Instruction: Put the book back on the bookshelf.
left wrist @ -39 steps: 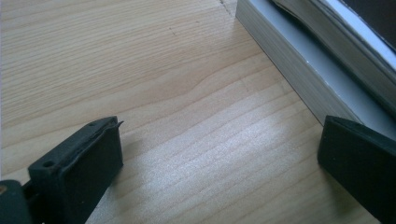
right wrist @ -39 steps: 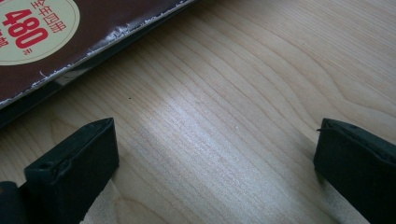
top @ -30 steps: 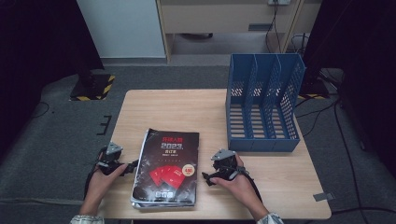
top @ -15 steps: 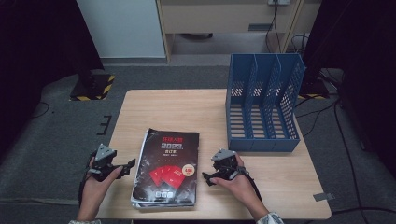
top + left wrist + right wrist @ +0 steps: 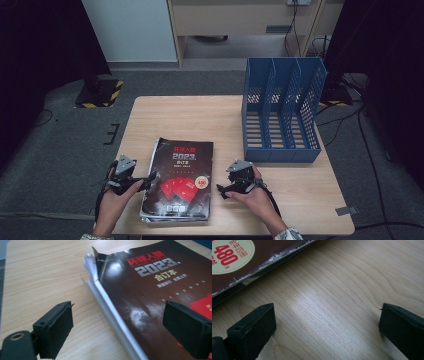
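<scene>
While the thick magazine volume [image 5: 177,182] lay flat near the front edge of the counter [image 5: 210,112], it was flanked in the high view by the left gripper [image 5: 148,180] at its left edge and the right gripper [image 5: 221,190] just off its right edge. The blue file rack [image 5: 282,117] was seen standing well apart at the counter's far right, its three slots empty.

In the left gripper view, the jaws were held wide apart astride the volume's [image 5: 155,295] silvery page edge, one over bare wood, the other above the dark cover; no contact was visible.

In the right gripper view, the jaws were likewise spread, with only bare wood between them and the cover's corner [image 5: 234,262] beyond.

The work was judged barely begun: nothing was gripped, and lifting and filing remained.
</scene>
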The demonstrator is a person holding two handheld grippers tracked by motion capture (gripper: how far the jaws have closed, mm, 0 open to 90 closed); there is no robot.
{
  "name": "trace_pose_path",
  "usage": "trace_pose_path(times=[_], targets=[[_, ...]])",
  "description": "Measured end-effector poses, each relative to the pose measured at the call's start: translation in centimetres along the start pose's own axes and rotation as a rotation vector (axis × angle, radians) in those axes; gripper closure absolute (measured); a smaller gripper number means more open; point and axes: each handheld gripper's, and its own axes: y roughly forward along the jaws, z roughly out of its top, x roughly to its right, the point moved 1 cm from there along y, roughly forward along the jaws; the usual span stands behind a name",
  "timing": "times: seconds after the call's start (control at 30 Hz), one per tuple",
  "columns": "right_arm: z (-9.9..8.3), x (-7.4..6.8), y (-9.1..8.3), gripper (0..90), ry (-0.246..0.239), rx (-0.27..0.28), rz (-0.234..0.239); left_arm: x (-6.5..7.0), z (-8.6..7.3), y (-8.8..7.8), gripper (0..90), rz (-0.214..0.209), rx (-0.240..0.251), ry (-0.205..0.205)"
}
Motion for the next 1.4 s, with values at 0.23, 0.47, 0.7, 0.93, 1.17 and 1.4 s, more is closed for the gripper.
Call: trace_pose_path(times=[0.23, 0.47, 0.7, 0.93, 1.17, 1.4], targets=[[0.0, 0.0, 0.0, 4.3, 0.012, 0.010, -0.012, 0.7, 0.1, 0.5, 8.3, -0.019, -0.012, 0.017], [0.1, 0.1, -0.3, 11.8, 0.020, 0.008, -0.016, 1.1, 0.2, 0.8, 9.5, -0.037, -0.016, -0.002], [1.2, -0.8, -1.5, 10.7, -0.013, 0.043, 0.014, 1.6, 0.2, 0.9, 13.8, -0.048, -0.033, 0.002], [4.7, -1.8, -3.0, 11.9, -0.039, 0.127, 0.070, 1.5, 0.0, 1.0, 22.4, -0.059, -0.024, -0.029], [7.0, -1.3, -0.5, 12.8, -0.027, 0.143, 0.119, 1.8, -0.1, 1.7, 26.2, -0.037, -0.053, -0.008], [8.0, -1.0, 0.2, 11.0, -0.009, 0.140, 0.160, 1.3, -0.1, 2.2, 22.7, -0.028, -0.055, -0.031]])
